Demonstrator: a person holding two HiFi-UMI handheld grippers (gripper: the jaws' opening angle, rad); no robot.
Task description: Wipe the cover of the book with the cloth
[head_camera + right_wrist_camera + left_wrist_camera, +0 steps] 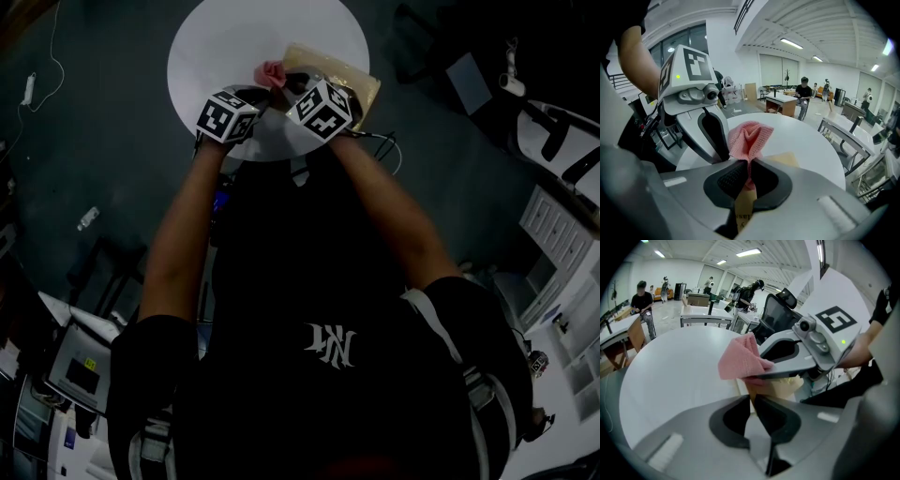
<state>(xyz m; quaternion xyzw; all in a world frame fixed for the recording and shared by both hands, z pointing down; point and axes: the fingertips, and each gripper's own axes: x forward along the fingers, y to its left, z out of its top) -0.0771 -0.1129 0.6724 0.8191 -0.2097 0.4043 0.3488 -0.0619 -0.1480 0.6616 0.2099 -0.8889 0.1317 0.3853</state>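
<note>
Directly before left tongs (752,398), right tongs (749,161) with cloth (749,136), seemingly on book (786,160).

Pink waffle-textured cloth (750,136), bunched upward, is being pinched between the closed jaws of the right gripper (749,165), just above the tan-covered book (342,82), which is lying flat near the edge of the round white table (234,47).

Coarse, textured pink cloth (749,136); matt tan paper cover of the book (788,160); smooth, faintly glossy white table (675,376)
</note>
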